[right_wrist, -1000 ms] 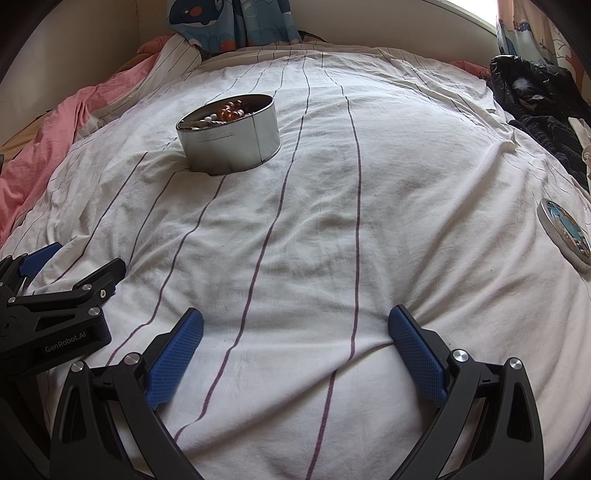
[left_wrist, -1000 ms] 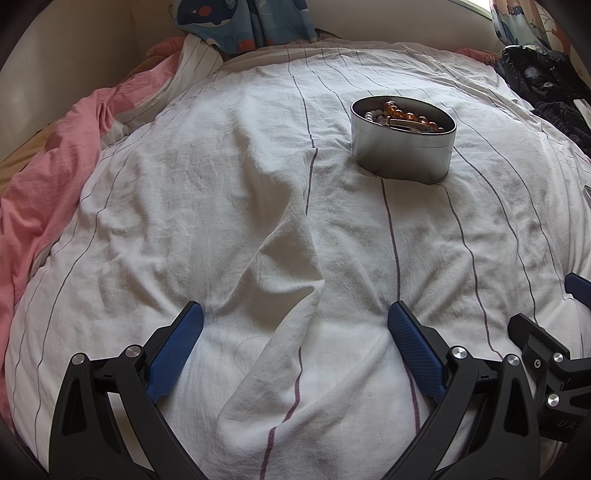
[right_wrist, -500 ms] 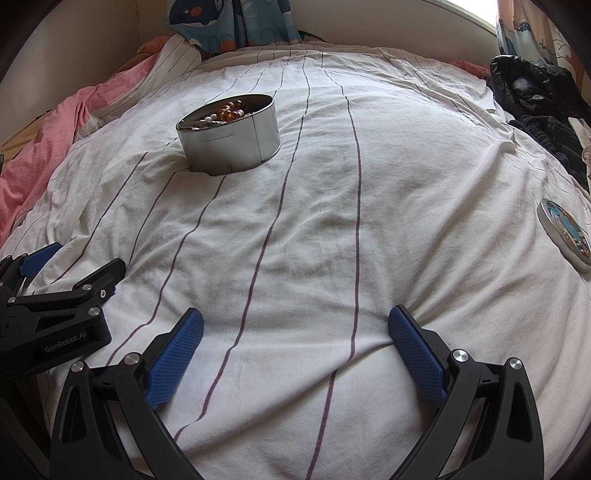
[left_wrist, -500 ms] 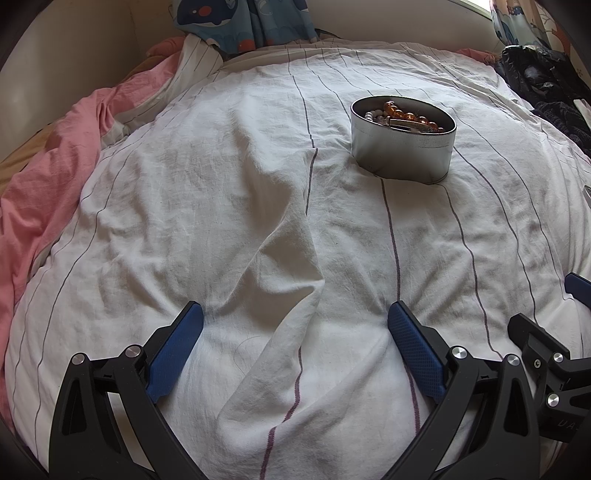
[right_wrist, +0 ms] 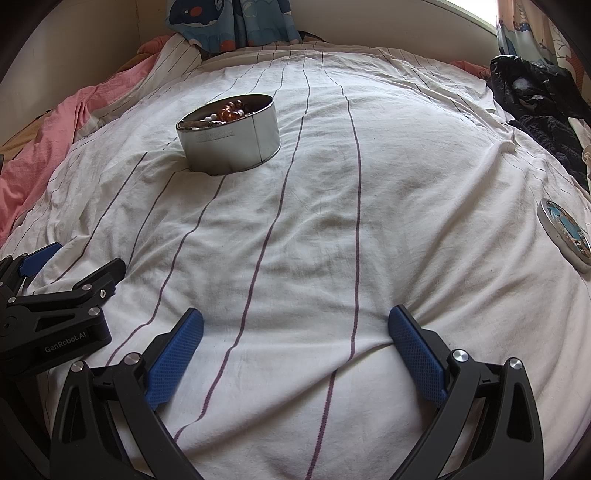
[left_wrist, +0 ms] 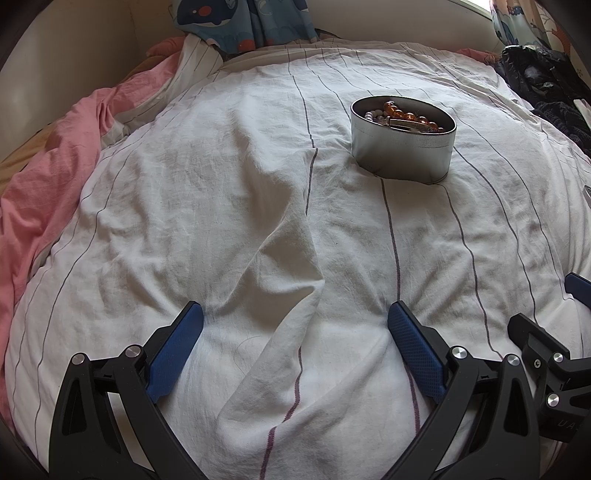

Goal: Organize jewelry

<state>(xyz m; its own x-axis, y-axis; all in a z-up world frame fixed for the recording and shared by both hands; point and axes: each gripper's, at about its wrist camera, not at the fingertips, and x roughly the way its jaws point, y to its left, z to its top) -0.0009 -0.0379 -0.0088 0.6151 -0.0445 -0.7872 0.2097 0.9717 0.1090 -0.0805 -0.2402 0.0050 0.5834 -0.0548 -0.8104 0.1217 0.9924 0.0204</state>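
An oval silver tin (left_wrist: pixel 402 147) stands on a white striped bedsheet (left_wrist: pixel 258 206), far ahead and to the right of my left gripper (left_wrist: pixel 295 314). It holds amber beads (left_wrist: pixel 406 114) and other jewelry. In the right wrist view the tin (right_wrist: pixel 231 140) is far ahead to the left of my right gripper (right_wrist: pixel 295 314), with the beads (right_wrist: pixel 231 110) inside. The tin's lid (right_wrist: pixel 565 230) lies flat at the right. Both grippers are open and empty, resting low on the sheet side by side.
A pink blanket (left_wrist: pixel 48 177) is bunched at the left edge. Dark clothes (right_wrist: pixel 535 103) are piled at the far right. A blue patterned curtain (left_wrist: pixel 243 22) hangs behind the bed. A raised fold of sheet (left_wrist: pixel 288 258) runs ahead of my left gripper.
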